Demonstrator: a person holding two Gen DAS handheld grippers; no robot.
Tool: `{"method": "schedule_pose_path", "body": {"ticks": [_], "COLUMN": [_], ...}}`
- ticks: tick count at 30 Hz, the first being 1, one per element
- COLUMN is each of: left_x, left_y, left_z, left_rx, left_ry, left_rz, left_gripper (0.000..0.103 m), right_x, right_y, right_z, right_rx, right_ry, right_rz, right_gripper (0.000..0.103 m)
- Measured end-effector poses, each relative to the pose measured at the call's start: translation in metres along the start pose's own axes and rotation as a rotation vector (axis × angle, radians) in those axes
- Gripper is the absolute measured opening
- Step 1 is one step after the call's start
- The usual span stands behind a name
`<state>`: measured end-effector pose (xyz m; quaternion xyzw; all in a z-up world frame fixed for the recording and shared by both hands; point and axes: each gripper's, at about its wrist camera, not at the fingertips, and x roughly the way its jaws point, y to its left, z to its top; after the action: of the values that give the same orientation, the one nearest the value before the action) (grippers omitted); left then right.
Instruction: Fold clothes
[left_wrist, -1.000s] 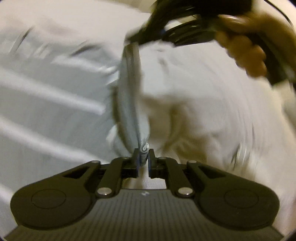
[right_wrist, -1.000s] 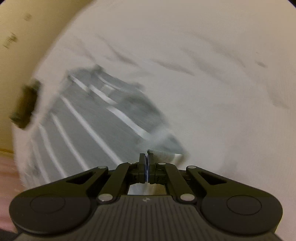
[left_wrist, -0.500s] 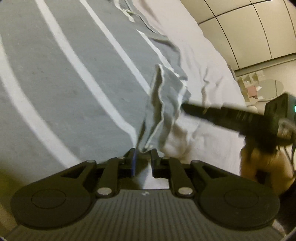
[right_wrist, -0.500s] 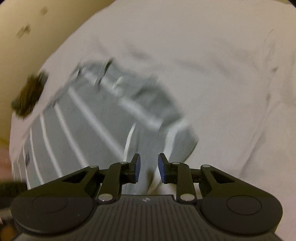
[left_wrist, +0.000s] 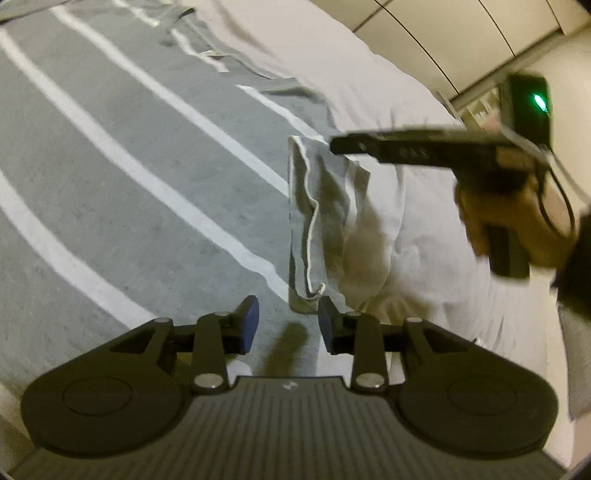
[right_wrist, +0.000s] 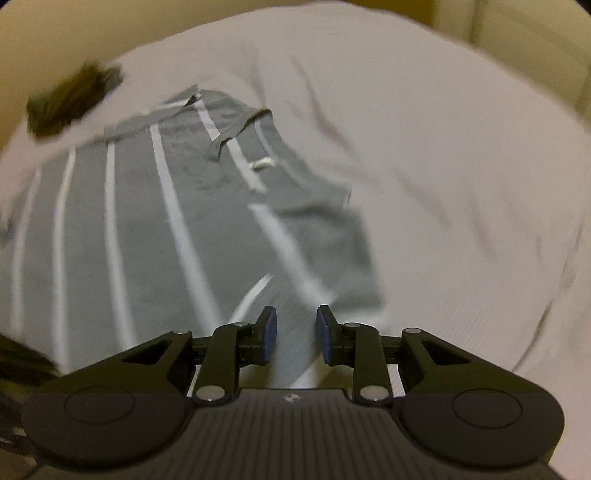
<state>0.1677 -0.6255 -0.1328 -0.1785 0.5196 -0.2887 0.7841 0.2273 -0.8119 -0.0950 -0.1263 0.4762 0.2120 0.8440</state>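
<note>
**Striped shirt spread on the bed, both sets of jaws parted and empty**

While it lay spread flat on the white bed (right_wrist: 443, 147), the grey shirt with white stripes (left_wrist: 129, 177) filled the left and middle of both wrist views. One sleeve (left_wrist: 325, 221) lay folded inward along the shirt's right edge, its hemmed cuff end just ahead of the left gripper (left_wrist: 288, 325). In the right wrist view the collar (right_wrist: 236, 129) sat at the far end of the shirt, with a small white tag beside it.

No container showed in either view. A dark lump (right_wrist: 70, 99) at the bed's far left corner was too blurred to identify. Much of the right wrist view was smeared, so the sleeve's outline there was soft. The shirt's lower hem was cut off by the gripper bodies.

The left gripper's jaws stood wide apart, holding nothing, above the cloth near the cuff. The right gripper (right_wrist: 293, 332) had its jaws moderately apart and empty over the shirt. From the left wrist view it appeared side-on (left_wrist: 347, 146), gripped by a hand (left_wrist: 509, 221) with a dark sleeve, a green light on its rear.
</note>
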Motion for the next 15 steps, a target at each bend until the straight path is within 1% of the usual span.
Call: {"method": "schedule_pose_path", "body": {"ticks": [1, 3, 5, 6, 7, 8, 9, 12, 15], "left_x": [0.001, 0.003, 0.004, 0.005, 0.005, 0.006, 0.007, 0.008, 0.016], "left_y": [-0.002, -0.004, -0.004, -0.004, -0.004, -0.005, -0.006, -0.008, -0.011], "left_z": [0.000, -0.001, -0.002, -0.003, -0.003, -0.002, -0.002, -0.001, 0.000], "left_rx": [0.013, 0.033, 0.040, 0.039, 0.042, 0.050, 0.058, 0.082, 0.112], "left_ry": [-0.001, -0.005, -0.009, -0.011, -0.012, -0.013, -0.015, -0.019, -0.004], "left_rz": [-0.001, 0.002, 0.005, 0.006, 0.009, 0.011, 0.013, 0.019, 0.027], "left_gripper": [0.029, 0.029, 0.030, 0.030, 0.030, 0.030, 0.030, 0.031, 0.031], "right_x": [0.003, 0.008, 0.013, 0.015, 0.018, 0.020, 0.018, 0.008, 0.003], "right_y": [-0.001, -0.002, -0.003, -0.003, -0.003, -0.004, -0.007, -0.021, -0.025], "right_z": [0.004, 0.003, 0.002, 0.002, 0.001, 0.001, 0.000, -0.004, -0.009], "right_rx": [-0.048, -0.088, -0.123, -0.140, -0.158, -0.175, -0.152, -0.047, -0.034], "right_ry": [0.008, 0.040, 0.074, 0.091, 0.108, 0.124, 0.119, 0.073, 0.061], "right_rz": [-0.002, 0.010, 0.024, 0.031, 0.037, 0.044, 0.039, -0.009, -0.004], "right_gripper": [0.031, 0.033, 0.033, 0.032, 0.027, 0.006, 0.000, 0.000, 0.000]}}
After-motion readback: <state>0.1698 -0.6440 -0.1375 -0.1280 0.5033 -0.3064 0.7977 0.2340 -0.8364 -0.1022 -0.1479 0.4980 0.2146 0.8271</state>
